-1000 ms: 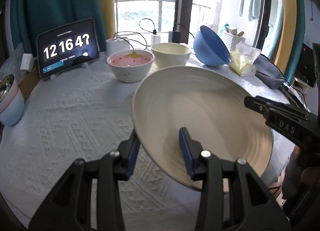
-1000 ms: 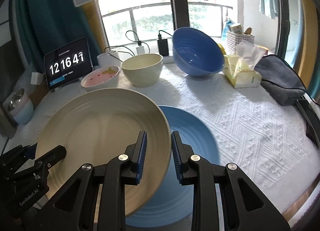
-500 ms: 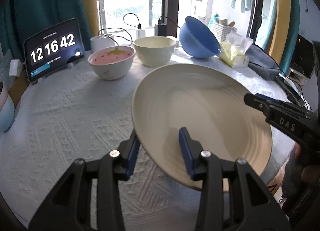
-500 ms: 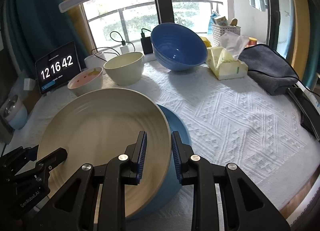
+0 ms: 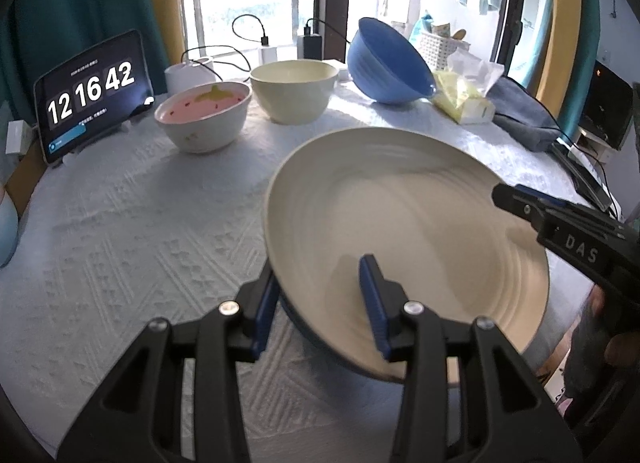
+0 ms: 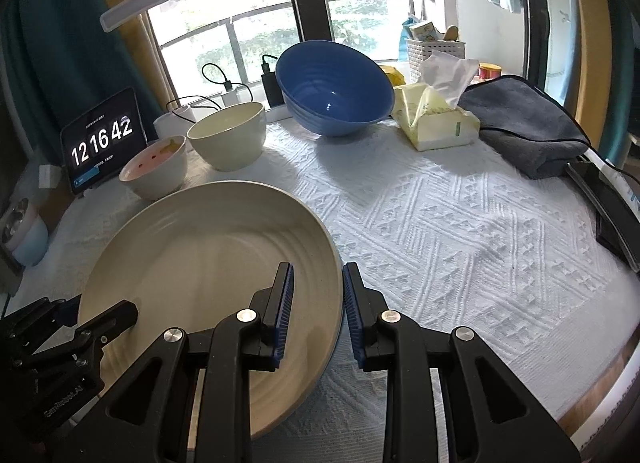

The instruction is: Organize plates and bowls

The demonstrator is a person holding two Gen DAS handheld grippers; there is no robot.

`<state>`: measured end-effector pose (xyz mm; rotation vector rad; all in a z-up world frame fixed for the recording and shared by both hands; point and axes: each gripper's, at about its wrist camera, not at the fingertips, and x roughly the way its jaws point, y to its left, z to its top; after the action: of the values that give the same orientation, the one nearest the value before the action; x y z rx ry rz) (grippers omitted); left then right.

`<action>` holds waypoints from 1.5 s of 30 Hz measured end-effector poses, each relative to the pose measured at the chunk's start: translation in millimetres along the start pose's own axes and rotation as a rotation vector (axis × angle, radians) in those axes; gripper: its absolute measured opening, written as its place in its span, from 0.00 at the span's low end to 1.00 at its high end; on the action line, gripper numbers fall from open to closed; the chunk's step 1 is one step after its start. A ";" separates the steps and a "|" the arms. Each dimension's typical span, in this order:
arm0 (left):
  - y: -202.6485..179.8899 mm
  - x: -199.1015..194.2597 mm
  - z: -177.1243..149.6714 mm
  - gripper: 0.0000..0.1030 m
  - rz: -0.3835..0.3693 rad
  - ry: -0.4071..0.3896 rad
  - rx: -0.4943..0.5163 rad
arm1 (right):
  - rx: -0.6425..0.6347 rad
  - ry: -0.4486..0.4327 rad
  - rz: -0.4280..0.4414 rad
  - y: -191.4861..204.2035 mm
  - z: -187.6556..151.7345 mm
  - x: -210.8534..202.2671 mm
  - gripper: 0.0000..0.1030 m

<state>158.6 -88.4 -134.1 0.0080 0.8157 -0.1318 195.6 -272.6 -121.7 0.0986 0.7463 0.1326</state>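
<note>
A large cream plate [image 5: 408, 231] [image 6: 208, 263] lies on top of a blue plate whose rim [image 5: 320, 347] just shows beneath it. My left gripper [image 5: 320, 303] straddles the cream plate's near left rim, jaws slightly apart. My right gripper [image 6: 316, 303] straddles its right rim, jaws also slightly apart. Each gripper shows in the other's view, the right one [image 5: 560, 223] and the left one [image 6: 80, 327]. A pink bowl [image 5: 202, 117], a cream bowl [image 5: 294, 91] and a tilted blue bowl [image 5: 388, 63] stand at the back.
A tablet clock [image 5: 90, 93] stands at back left. A tissue pack [image 6: 436, 119] and a grey folded cloth [image 6: 524, 123] lie at back right. A dark flat device [image 6: 612, 215] sits at the right edge. A pale cup [image 6: 24, 235] is at far left.
The cream plate has come down onto the blue plate, which is now almost fully covered. Both grippers' jaws have opened a little around the rim.
</note>
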 end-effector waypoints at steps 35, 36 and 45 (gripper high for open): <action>10.1 15.0 2.2 0.45 0.041 0.037 -0.047 | 0.046 0.051 0.007 -14.5 -2.3 15.3 0.30; 9.3 16.8 2.1 0.45 0.040 0.042 -0.045 | 0.048 0.056 0.008 -15.3 -2.9 16.9 0.31; 7.3 24.6 5.0 0.46 0.028 0.038 -0.040 | 0.054 0.090 0.041 -14.3 -7.7 28.3 0.37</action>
<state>179.8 -84.3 -148.9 -0.0158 0.8558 -0.0887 212.1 -281.9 -148.3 0.1605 0.8384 0.1563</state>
